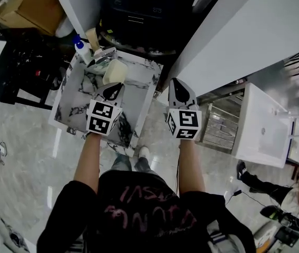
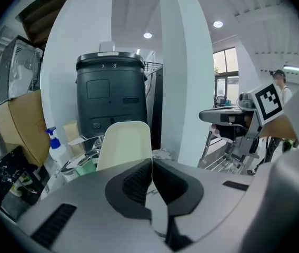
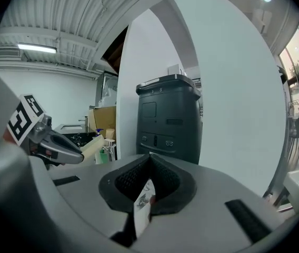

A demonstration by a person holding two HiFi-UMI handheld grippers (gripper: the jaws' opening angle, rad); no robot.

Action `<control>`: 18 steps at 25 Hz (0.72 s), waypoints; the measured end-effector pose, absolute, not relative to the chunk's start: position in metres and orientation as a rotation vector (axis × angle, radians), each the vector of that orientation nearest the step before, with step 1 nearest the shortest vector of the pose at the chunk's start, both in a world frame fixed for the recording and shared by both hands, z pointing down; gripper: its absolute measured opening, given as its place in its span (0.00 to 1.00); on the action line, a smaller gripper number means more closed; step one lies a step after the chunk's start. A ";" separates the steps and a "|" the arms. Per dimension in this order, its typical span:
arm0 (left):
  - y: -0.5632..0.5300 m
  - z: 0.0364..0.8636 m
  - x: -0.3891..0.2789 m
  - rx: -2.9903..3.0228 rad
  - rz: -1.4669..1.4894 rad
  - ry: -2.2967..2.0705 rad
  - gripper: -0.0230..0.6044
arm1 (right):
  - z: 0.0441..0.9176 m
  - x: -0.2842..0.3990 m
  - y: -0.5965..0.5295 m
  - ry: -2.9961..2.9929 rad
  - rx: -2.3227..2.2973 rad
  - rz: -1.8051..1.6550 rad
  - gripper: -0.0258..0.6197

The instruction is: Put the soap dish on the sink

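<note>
The soap dish (image 1: 115, 71) is a cream oblong tray, held up on edge over the back of the white marble sink (image 1: 71, 91), close to the chrome tap (image 1: 101, 57). My left gripper (image 1: 113, 87) is shut on the dish's near edge. In the left gripper view the dish (image 2: 124, 144) rises just past the closed left gripper (image 2: 152, 161). My right gripper (image 1: 177, 83) hovers to the right of the sink, shut and holding nothing; its closed tips (image 3: 149, 157) face a dark bin.
A blue-capped spray bottle (image 1: 79, 46) and a beige bottle stand at the sink's back left corner. Behind are a dark bin (image 1: 139, 12) and a white column (image 1: 244, 30). A wire rack (image 1: 220, 123) and white basin (image 1: 265, 128) sit right.
</note>
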State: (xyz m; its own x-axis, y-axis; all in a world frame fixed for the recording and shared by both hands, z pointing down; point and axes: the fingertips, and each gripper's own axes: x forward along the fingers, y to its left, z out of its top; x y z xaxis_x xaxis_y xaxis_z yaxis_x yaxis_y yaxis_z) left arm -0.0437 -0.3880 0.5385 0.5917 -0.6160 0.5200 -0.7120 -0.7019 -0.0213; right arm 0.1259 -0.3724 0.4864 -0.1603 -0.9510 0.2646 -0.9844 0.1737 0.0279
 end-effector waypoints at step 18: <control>-0.441 0.643 -0.008 2.523 1.022 -0.855 0.07 | 0.517 0.150 -0.386 -2.109 1.946 0.295 0.06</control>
